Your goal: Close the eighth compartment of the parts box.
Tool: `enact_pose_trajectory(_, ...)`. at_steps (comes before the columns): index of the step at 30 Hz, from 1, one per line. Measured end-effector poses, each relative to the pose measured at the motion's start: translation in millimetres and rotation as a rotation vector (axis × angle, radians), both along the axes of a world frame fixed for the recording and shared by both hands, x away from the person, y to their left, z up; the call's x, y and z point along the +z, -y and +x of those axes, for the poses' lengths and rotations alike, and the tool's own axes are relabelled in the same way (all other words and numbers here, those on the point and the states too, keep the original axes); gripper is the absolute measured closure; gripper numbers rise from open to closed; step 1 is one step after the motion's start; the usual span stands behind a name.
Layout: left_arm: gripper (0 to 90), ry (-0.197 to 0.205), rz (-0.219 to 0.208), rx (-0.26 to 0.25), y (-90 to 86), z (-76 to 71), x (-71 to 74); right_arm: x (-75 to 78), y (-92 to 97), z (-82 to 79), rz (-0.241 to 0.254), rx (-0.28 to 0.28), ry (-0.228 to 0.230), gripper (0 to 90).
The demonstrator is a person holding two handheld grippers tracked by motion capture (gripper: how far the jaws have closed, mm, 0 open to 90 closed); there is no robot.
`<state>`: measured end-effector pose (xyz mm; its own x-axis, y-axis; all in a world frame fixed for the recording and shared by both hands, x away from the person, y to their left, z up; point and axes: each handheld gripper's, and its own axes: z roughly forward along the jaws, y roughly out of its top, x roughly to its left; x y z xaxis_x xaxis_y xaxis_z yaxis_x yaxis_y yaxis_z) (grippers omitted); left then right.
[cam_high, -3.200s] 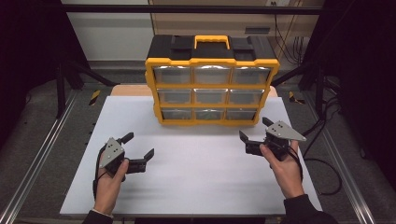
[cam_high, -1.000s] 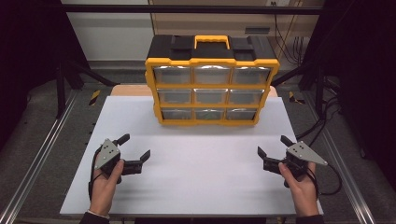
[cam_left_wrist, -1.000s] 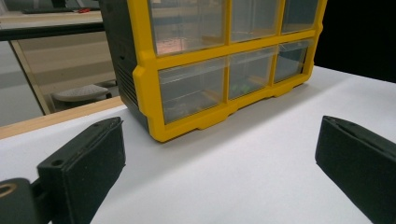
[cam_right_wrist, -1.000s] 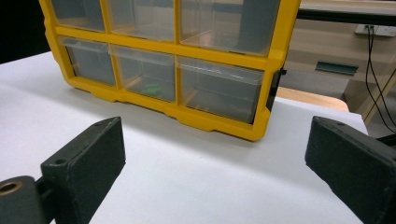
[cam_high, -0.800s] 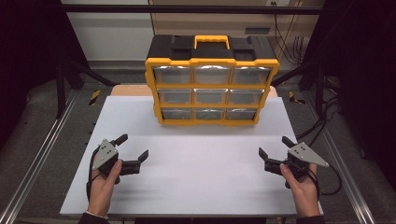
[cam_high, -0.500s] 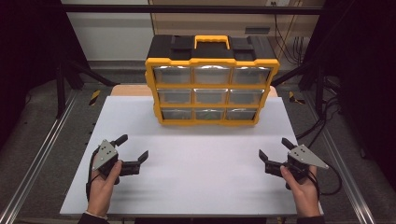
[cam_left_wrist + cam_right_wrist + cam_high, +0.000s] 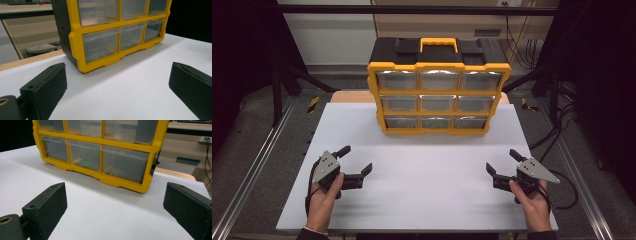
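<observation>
Currently both my grippers, left gripper [image 7: 357, 161] and right gripper [image 7: 501, 162], spread wide, empty, low over white table [image 7: 427, 195]. Drawer cabinet [image 7: 439, 90] at 12 o'clock, well apart, drawers closed. Risk, my guess: clear drawer fronts slippery, jaw skids off; off-centre pull tips cabinet forward.

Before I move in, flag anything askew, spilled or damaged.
Nothing stands out. The organizer stands upright on the white table, all nine drawers shut. The left gripper and right gripper are open, apart from it.

A lab: metal frame rails [image 7: 257, 165], trailing cables [image 7: 557, 135], bare white table [image 7: 422, 200].
</observation>
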<state>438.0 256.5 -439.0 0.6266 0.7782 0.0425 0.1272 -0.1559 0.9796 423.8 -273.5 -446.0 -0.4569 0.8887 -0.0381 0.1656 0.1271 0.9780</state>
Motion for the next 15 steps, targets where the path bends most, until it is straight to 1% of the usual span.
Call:
enact_pose_trajectory(1, 1.2, -0.002, 0.001, -0.001, 0.3, -0.4, -0.3, -0.9, -1.0, 0.3, -0.002, 0.006, -0.001, 5.4)
enact_pose_trajectory(4, 1.1, -0.005, -0.008, -0.002, 1.3, -1.7, -1.4, -4.9, -4.3, 1.9, 0.020, 0.027, -0.005, 5.3)
enact_pose_trajectory(7, 1.1, -0.007, -0.005, -0.005, 2.0, -2.4, -1.9, -9.5, -7.0, 4.0, 0.040, 0.039, -0.012, 5.3)
enact_pose_trajectory(10, 1.1, -0.005, -0.007, -0.007, 2.4, -1.6, -1.6, -12.4, -9.3, 5.8, 0.036, 0.053, -0.009, 5.3)
enact_pose_trajectory(13, 1.1, -0.007, -0.007, -0.006, 3.2, -0.5, -1.8, -13.4, -11.2, 6.9, 0.053, 0.058, -0.003, 5.3)
enact_pose_trajectory(14, 1.1, -0.007, -0.007, -0.006, 3.2, -0.5, -1.8, -13.5, -10.5, 7.4, 0.040, 0.050, -0.007, 5.3)
enact_pose_trajectory(15, 1.1, -0.007, -0.007, -0.009, 3.3, -0.3, -2.0, -13.9, -11.3, 8.5, 0.053, 0.055, -0.003, 5.3)
